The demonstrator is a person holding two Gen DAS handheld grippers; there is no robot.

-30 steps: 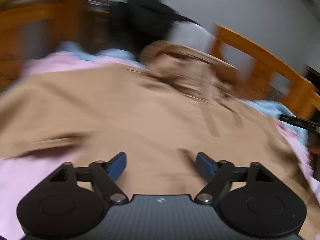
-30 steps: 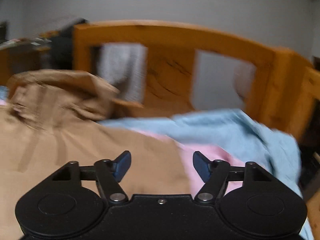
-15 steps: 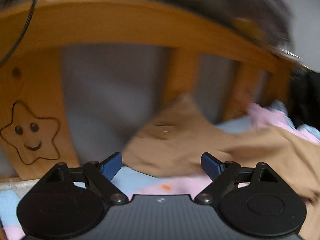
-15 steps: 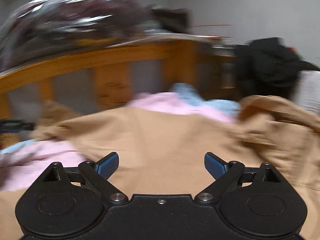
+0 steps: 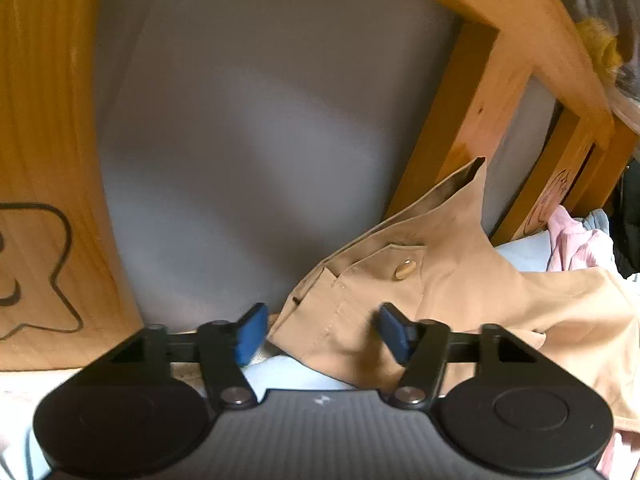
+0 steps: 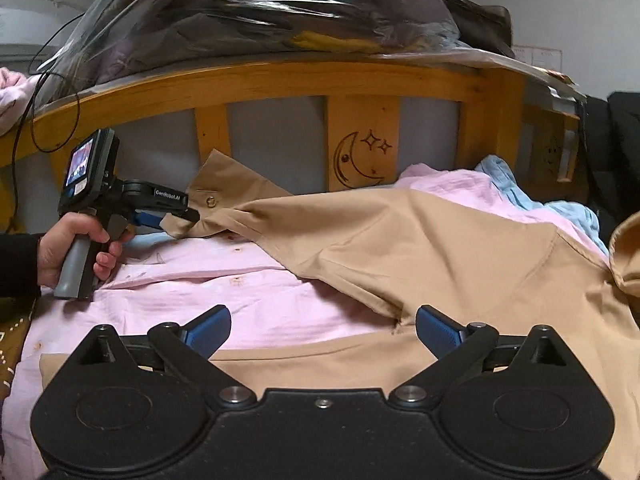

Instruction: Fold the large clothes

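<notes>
left wrist view: the left gripper sits low by a wooden bed rail, its blue jaws partly apart and just closing in, with the cuff end of a tan coat sleeve lying between them; whether the pads press it is unclear. in the right wrist view the tan coat is spread over pink bedding, and the right gripper hangs over it, jaws just opened wide, gripping nothing.

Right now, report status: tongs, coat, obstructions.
Left tongs just closing, coat cuff between, not pinched. Right tongs just opening, empty, above tan coat. Bed rail behind cuff.
</notes>
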